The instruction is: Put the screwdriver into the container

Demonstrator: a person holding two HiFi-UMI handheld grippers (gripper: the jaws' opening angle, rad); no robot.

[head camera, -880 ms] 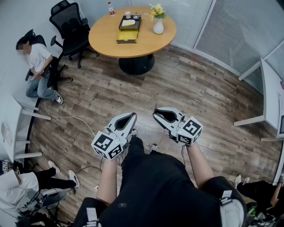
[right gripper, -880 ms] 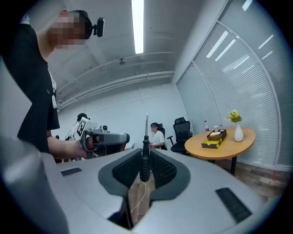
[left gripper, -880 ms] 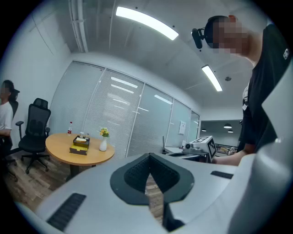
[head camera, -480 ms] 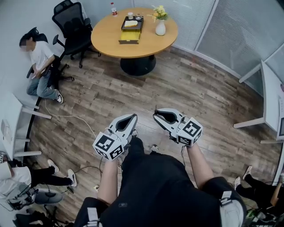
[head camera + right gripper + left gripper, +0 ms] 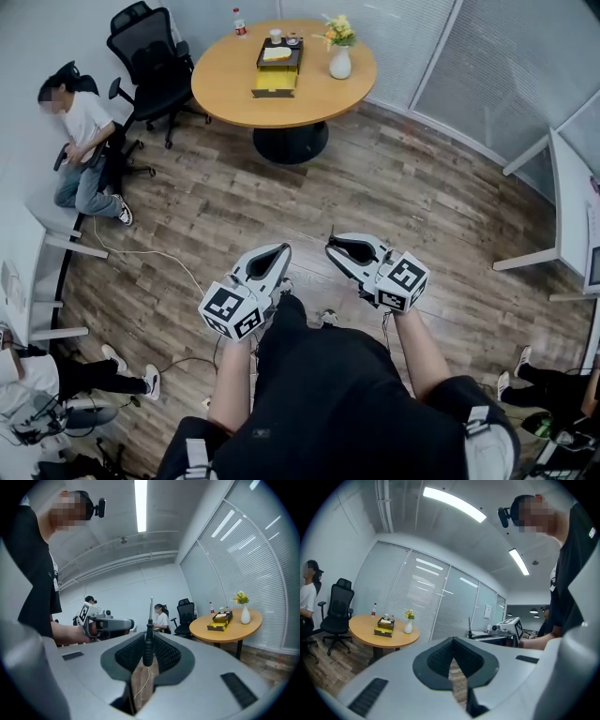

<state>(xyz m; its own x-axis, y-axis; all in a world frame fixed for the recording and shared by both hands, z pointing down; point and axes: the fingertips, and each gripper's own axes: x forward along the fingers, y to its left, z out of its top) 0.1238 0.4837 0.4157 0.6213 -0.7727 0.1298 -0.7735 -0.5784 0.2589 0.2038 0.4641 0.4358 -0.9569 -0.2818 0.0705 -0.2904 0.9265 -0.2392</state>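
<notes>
While the table (image 5: 230, 80) with the container (image 5: 274, 75) on it sits way across the room, the left gripper (image 5: 452, 640) is pinched closed on nothing. The right gripper (image 5: 145, 637) is clamped on the screwdriver (image 5: 148, 644), shaft poking out past the jaws.

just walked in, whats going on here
A person stands on the wood floor with a gripper in each hand. The right gripper is shut on a screwdriver, which stands upright between its jaws. The left gripper is shut with nothing in it. The container sits on the round table across the room, near a vase, so the screwdriver is not yet in it.
</notes>
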